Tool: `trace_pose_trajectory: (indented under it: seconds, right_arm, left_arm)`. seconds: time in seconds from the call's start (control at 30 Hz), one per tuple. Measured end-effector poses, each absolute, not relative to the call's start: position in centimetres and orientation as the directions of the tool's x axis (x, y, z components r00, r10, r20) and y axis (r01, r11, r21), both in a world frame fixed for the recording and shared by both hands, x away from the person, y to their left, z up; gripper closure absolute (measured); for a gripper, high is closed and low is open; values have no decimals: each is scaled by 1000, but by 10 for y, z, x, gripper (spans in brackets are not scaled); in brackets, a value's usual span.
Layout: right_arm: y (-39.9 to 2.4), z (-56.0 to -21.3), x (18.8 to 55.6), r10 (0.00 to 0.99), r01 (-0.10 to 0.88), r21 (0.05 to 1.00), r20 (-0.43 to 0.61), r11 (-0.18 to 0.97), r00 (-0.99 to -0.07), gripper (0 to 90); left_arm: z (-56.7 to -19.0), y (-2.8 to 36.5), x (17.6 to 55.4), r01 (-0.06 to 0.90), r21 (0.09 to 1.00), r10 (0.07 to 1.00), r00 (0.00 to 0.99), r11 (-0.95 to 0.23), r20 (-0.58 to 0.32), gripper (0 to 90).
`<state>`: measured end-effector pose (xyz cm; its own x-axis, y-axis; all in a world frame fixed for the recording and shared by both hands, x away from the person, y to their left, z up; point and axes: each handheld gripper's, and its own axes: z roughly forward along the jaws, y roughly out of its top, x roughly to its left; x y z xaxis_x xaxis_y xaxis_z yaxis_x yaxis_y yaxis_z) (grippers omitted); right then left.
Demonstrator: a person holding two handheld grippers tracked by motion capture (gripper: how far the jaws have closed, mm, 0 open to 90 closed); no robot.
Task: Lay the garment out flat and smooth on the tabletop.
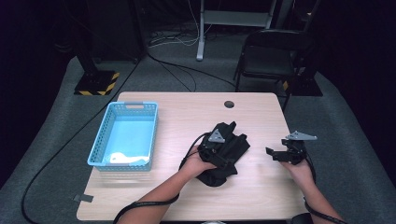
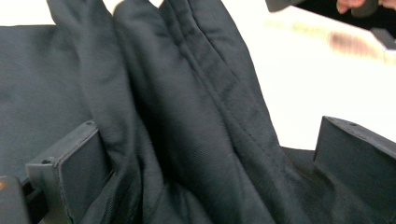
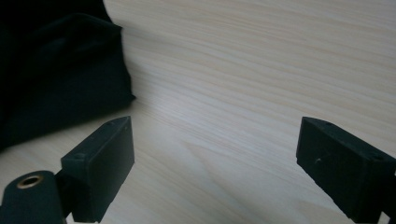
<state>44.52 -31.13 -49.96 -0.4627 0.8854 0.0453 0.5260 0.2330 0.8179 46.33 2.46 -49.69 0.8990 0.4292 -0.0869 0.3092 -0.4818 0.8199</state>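
Fabric bunches between the wide-open jaws of the left gripper (image 2: 205, 154), pads off it: the crumpled black cloth garment (image 1: 224, 154) lies mid-table on the pale wooden table (image 1: 187, 112). To finish tidily, lift straight clear without snagging folds. The right gripper (image 1: 280, 153) hovers beside it, jaws wide, holding nothing. Farther left sits the light blue plastic basket (image 1: 100, 140).

- No words, labels, brand names or numbers can be read on anything here.
- The only sign: yellow-and-black warning stripes on a stand base (image 1: 95, 83) on the floor.
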Motion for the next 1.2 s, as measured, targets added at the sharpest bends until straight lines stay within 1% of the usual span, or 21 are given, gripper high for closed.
trace_pose_trajectory:
  seconds: [0.1, 0.23, 0.33, 0.47, 0.57, 0.63, 0.73, 0.87, 1.03, 1.2]
  right_arm:
    - [-300, -495, 441, 868, 505, 826, 40, 250, -496, 139]
    - [-284, -490, 438, 855, 480, 831, 11, 281, -519, 147]
    - [-273, -486, 436, 832, 477, 835, 42, 275, -554, 150]
    - [-261, -480, 436, 809, 464, 848, 75, 256, -583, 205]
    - [-252, -477, 438, 785, 458, 853, 98, 250, -612, 234]
    - [-245, -475, 440, 767, 452, 857, 111, 248, -631, 254]
    - [-239, -474, 444, 747, 452, 861, 139, 233, -650, 277]
    - [-232, -474, 447, 724, 453, 858, 153, 240, -673, 293]
    - [-222, -472, 450, 685, 445, 861, 170, 247, -708, 329]
    - [-212, -472, 454, 657, 444, 860, 186, 251, -731, 331]
  left_arm:
    - [-493, 29, 465, 309, 823, 435, 897, -478, -84, 18]
    - [-488, 35, 466, 305, 831, 444, 893, -465, -79, 38]
    - [-484, 41, 468, 312, 843, 456, 885, -439, -91, 51]
    - [-480, 49, 469, 322, 851, 471, 876, -416, -101, 79]
    - [-477, 54, 470, 318, 853, 484, 871, -414, -90, 102]
    - [-475, 58, 471, 323, 855, 483, 870, -407, -99, 131]
    - [-473, 63, 471, 328, 860, 492, 864, -391, -106, 141]
    - [-471, 70, 470, 333, 866, 500, 858, -373, -115, 147]
    - [-476, 79, 472, 360, 851, 524, 843, -382, -121, 161]
    - [-482, 82, 473, 386, 840, 528, 837, -381, -145, 193]
